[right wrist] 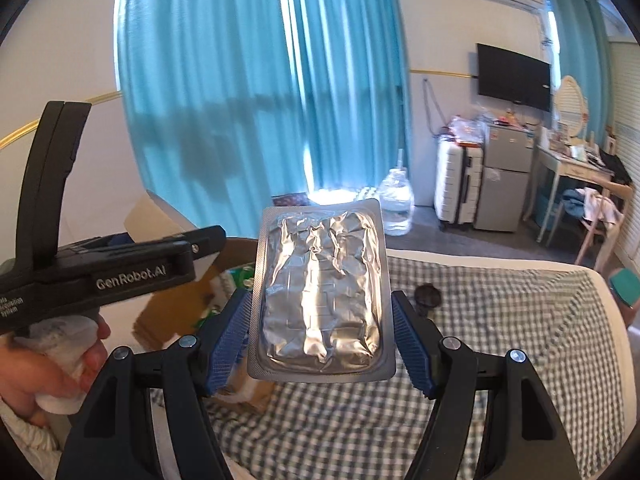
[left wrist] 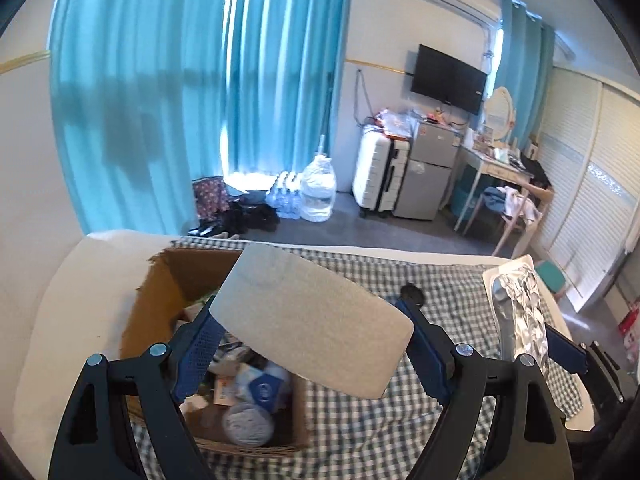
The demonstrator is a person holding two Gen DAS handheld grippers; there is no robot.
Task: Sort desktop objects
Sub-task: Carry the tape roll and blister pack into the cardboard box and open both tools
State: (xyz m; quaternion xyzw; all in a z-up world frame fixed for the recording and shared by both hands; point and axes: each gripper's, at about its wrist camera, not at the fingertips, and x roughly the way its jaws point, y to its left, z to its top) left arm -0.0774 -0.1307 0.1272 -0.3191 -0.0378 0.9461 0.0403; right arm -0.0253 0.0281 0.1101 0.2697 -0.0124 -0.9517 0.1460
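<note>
Holding two items aloft, we list them against the cardboard box (left wrist: 160, 300) as landmark.

Item one: a pale grey flat block (left wrist: 312, 320), sponge-like in surface, tilted. Our left gripper (left wrist: 312, 344) pinches it between blue pads, one pad (left wrist: 198, 354) on each side, directly above the box's open top and its right wall.

Item two: a silver foil blister pack (right wrist: 320, 300), crinkled, held upright. Our right gripper (right wrist: 320, 344) has its blue pads (right wrist: 228, 340) at the pack's two long edges, gripping it. It hangs to the right of the box, above the checked cloth (right wrist: 500, 340). In the left wrist view the same pack (left wrist: 520, 312) shows at the far right, well apart from the box.

Box contents: a grey round item (left wrist: 248, 424), a blue-and-white packet (left wrist: 264, 390), and further small goods we cannot identify.

Beside the box, to its right on the cloth: a small black round object (right wrist: 428, 296).

Left of the box in the right wrist view: our left hand (right wrist: 48, 368) on the black handle marked GenRobot.AI.

Beyond the box: teal curtains (left wrist: 160, 100), a water jug (left wrist: 318, 192), a white suitcase (left wrist: 378, 176), a small fridge (left wrist: 428, 172), a wall television (left wrist: 448, 78).
</note>
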